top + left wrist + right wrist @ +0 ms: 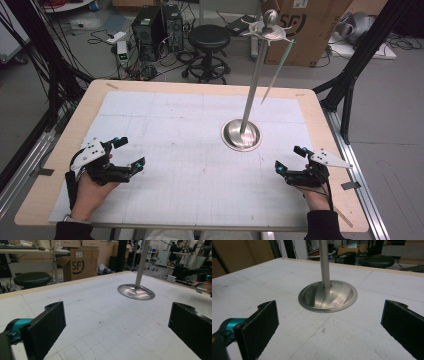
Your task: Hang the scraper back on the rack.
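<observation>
Grippers, left gripper [131, 154] and right gripper [287, 157], rest on the gridded mat [165, 130] with jaws spread and empty; approach the metal stand [242, 134], mid-table right, low and level, avoiding its hanging rod [278, 71].

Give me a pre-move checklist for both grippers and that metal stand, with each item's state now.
1. Left gripper open, nothing between its jaws: ok.
2. Right gripper open, nothing held: ok.
3. Metal stand upright on its round base: ok.
4. White mat between the grippers and base bare: ok.
5. Thin green rod hanging from the stand's top: ok.
6. How the rod is attached: cannot tell.
</observation>
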Demonstrator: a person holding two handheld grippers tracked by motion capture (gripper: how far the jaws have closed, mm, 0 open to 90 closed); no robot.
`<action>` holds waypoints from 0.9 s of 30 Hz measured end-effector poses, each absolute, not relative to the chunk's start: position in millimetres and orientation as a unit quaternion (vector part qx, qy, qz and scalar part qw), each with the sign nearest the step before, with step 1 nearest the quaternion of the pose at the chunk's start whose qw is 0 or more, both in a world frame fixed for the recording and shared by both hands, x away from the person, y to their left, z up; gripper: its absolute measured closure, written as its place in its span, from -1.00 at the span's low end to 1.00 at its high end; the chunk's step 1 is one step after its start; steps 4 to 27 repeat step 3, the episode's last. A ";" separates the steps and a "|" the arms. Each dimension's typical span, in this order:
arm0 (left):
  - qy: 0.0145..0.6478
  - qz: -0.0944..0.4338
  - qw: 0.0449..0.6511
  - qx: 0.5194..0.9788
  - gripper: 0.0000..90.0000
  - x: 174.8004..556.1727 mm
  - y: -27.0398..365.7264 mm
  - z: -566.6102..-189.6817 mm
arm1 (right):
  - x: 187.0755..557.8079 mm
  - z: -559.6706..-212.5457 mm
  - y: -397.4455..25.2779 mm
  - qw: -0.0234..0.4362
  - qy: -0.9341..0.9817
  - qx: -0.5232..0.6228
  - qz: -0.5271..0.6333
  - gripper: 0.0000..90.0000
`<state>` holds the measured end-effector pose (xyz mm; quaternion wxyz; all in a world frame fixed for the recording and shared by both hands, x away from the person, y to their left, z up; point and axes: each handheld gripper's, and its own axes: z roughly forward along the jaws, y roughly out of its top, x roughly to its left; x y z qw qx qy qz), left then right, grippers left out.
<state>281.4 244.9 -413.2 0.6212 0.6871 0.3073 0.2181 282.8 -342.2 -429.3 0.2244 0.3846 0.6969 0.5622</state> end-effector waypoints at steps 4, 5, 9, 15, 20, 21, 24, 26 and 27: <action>0.307 0.218 0.620 0.688 -0.96 281.8 244.5 -413.4 | 282.8 -429.9 -341.9 0.224 0.698 0.384 0.562 -0.99; 0.307 0.218 0.620 0.688 -0.96 281.8 244.5 -413.4 | 282.8 -429.9 -341.9 0.224 0.698 0.384 0.562 -0.99; 0.307 0.218 0.620 0.688 -0.96 281.8 244.5 -413.4 | 282.8 -429.9 -341.9 0.224 0.698 0.384 0.562 -0.99; 0.307 0.218 0.620 0.688 -0.96 281.8 244.5 -413.4 | 282.8 -429.9 -341.9 0.224 0.698 0.384 0.562 -0.99; 0.307 0.218 0.620 0.688 -0.96 281.8 244.5 -413.4 | 282.8 -429.9 -341.9 0.224 0.698 0.384 0.562 -0.99; 0.307 0.218 0.620 0.688 -0.96 281.8 244.5 -413.4 | 282.8 -429.9 -341.9 0.224 0.698 0.384 0.562 -0.99; 0.307 0.218 0.620 0.688 -0.96 281.8 244.5 -413.4 | 282.8 -429.9 -341.9 0.224 0.698 0.384 0.562 -0.99; 0.307 0.218 0.620 0.688 -0.96 281.8 244.5 -413.4 | 282.8 -429.9 -341.9 0.224 0.698 0.384 0.562 -0.99; 0.307 0.218 0.620 0.688 -0.96 281.8 244.5 -413.4 | 282.8 -429.9 -341.9 0.224 0.698 0.384 0.562 -0.99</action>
